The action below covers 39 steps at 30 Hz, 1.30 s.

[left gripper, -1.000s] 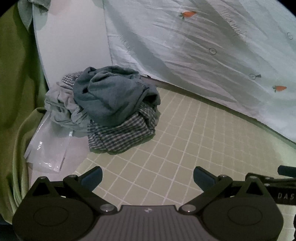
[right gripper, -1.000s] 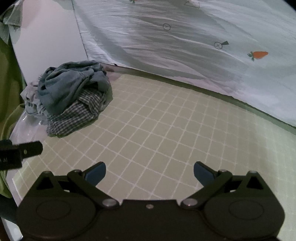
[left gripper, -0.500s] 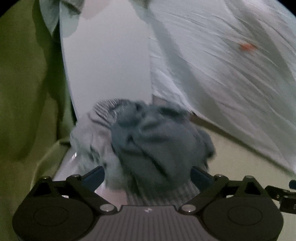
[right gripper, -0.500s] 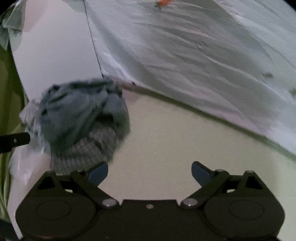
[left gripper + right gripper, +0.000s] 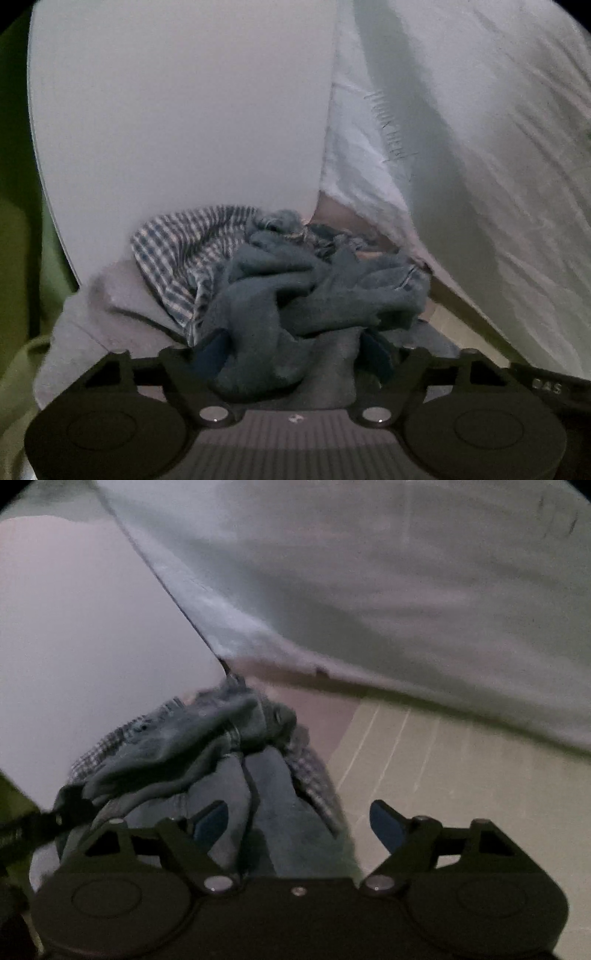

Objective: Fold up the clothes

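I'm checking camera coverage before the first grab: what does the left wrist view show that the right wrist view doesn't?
Only the left wrist view: a pale grey garment at the pile's left and green fabric along the edge. Only the right wrist view: the beige gridded mat, and the left gripper's tip reaching the pile. Both show the crumpled blue-grey garment on the checked shirt, the white panel and pale hanging sheet. The left gripper and right gripper have open jaws.

Fuzzy matt blue cloth (image 5: 295, 295) — woven checked fabric (image 5: 177, 251) beside it.
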{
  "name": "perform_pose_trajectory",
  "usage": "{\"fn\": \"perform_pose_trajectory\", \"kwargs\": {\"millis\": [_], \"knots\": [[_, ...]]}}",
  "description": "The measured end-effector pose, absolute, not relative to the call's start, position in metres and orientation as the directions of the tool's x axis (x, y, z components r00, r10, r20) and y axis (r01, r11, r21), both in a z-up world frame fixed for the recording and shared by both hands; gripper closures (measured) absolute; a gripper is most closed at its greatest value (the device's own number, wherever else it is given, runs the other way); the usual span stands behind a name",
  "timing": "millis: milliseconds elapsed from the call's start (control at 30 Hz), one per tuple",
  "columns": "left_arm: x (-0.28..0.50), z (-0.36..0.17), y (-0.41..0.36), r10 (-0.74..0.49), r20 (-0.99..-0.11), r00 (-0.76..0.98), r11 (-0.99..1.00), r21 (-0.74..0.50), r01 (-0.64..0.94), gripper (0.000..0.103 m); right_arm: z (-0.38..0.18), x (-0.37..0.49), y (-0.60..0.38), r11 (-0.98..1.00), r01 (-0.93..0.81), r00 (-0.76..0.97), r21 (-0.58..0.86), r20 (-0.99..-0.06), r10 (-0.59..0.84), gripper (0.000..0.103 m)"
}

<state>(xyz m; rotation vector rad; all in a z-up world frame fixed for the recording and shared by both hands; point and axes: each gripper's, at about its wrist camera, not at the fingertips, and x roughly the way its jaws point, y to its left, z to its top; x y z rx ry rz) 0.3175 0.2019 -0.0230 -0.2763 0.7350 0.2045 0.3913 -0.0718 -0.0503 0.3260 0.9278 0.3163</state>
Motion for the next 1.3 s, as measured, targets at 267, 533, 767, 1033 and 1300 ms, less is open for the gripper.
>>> {"fn": "perform_pose_trajectory", "kwargs": {"millis": [267, 533, 767, 1033, 1300], "knots": [[0.300, -0.011, 0.185, 0.125, -0.636, 0.761, 0.947, -0.154, -0.283, 0.075, -0.059, 0.377, -0.064, 0.853, -0.219, 0.555, 0.474, -0.658, 0.509, 0.098], [0.257, 0.054, 0.153, 0.122, -0.501, 0.857, 0.955, -0.176, -0.238, 0.079, 0.026, 0.311, -0.087, 0.845, -0.368, 0.703, 0.388, -0.478, 0.526, 0.099], [0.196, 0.123, 0.105, 0.006, -0.345, 0.938, 0.961, -0.257, -0.101, 0.081, 0.111, 0.247, -0.154, 0.836, -0.364, 0.826, 0.411, -0.272, 0.494, 0.099], [0.118, 0.173, -0.001, -0.246, -0.197, 0.949, 0.928, -0.329, 0.172, 0.081, 0.183, 0.151, -0.277, 0.873, -0.286, 0.935, 0.395, -0.087, 0.345, 0.099], [0.042, 0.130, -0.105, -0.418, -0.311, 0.854, 0.884, -0.358, 0.302, 0.078, 0.134, 0.062, -0.379, 0.938, -0.027, 0.929, 0.346, -0.337, 0.151, 0.099]]}}
